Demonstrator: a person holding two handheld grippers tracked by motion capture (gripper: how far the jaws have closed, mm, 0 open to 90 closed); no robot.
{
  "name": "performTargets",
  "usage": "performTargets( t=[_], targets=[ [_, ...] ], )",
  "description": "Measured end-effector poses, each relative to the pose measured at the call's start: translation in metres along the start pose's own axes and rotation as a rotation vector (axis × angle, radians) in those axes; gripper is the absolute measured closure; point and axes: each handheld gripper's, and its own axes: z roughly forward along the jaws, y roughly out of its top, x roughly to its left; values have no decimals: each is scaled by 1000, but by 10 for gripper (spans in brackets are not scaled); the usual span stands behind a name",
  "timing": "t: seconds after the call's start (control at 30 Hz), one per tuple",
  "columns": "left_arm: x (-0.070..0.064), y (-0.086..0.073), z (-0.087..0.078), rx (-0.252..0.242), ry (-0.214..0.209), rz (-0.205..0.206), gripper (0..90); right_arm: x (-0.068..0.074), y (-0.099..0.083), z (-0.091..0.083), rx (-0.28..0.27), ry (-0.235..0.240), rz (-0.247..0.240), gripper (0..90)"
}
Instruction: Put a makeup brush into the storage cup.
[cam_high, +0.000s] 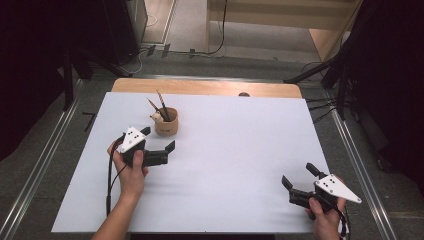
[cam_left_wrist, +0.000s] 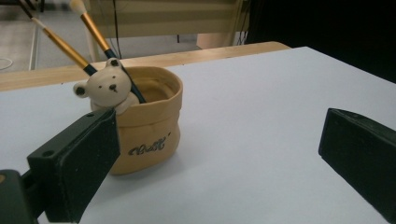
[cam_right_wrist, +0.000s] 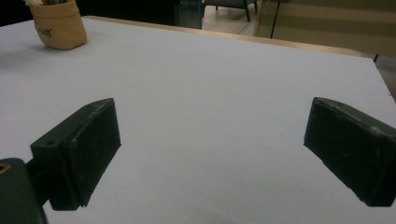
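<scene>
Left gripper (cam_high: 159, 139) stands released beside our bear-faced pot (cam_high: 166, 121) at the table's (cam_high: 240, 150) far left; two brushes (cam_high: 160, 106) sit inside. Right gripper (cam_high: 299, 180) idles released. We judge nothing grasped yet.

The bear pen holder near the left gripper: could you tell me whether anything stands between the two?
Nothing visible does. The left gripper is open and close to the bear pen holder, with bare white table between them; the left gripper view shows the holder just ahead of its jaws.
</scene>
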Motion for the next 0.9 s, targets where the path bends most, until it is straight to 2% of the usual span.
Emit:
performTargets(
  t=[0.23, 0.9],
  targets=[
    [4, -11, -11, 18, 19, 9, 0, 0, 0, -1, -1, -1, -2, 44],
    [20, -34, -57, 4, 40, -12, 0, 1, 1, -1, -2, 2, 1, 40]
  ],
)
